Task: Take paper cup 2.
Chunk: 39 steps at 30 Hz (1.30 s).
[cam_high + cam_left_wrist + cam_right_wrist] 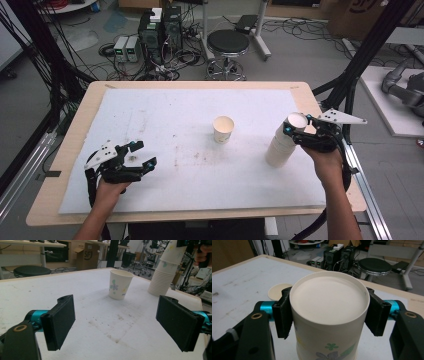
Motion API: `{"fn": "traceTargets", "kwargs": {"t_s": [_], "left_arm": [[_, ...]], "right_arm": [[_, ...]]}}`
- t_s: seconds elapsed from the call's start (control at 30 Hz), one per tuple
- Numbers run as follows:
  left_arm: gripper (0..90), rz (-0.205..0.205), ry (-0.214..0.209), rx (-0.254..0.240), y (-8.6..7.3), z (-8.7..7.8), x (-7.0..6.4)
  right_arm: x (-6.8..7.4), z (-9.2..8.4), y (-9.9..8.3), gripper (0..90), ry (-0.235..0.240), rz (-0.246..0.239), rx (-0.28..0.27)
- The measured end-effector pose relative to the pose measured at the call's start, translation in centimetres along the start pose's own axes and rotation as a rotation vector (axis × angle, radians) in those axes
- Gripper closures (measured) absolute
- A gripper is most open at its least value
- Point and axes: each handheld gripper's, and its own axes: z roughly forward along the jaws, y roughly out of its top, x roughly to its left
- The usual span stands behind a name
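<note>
Stacked paper cups (281,145) stand upside down near the table's (65,150) right edge, and the right gripper (299,131) clamps both pads on the topmost cup (329,312). A single upright cup (223,129) sits mid-table. Left gripper (141,154) rests at front left, jaws wide apart, grasping nothing

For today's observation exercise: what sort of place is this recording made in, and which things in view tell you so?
Most likely a robotics or engineering lab: computer towers with tangled cables on the floor, a black stool, and a padded work table with a stack of paper cups.
</note>
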Motion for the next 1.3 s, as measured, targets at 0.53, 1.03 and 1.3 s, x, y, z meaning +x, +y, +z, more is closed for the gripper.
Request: {"fn": "traceTargets", "kwargs": {"t_s": [0.53, 1.03, 1.3], "left_arm": [[15.7, -0.006, -0.009, -0.011, 0.1, -0.1, 0.0], [15.6, -0.007, -0.028, -0.016, 0.1, -0.1, 0.0], [15.7, -0.003, -0.034, -0.010, 0.0, -0.1, -0.1]], "right_arm": [[1.8, -3.4, 4.6, 35.9, 0.008, -0.083, -0.104], [6.3, -0.8, 5.6, 36.0, 0.207, -0.142, -0.115], [8.5, 1.7, 3.6, 36.1, 0.322, -0.167, -0.070]]}}
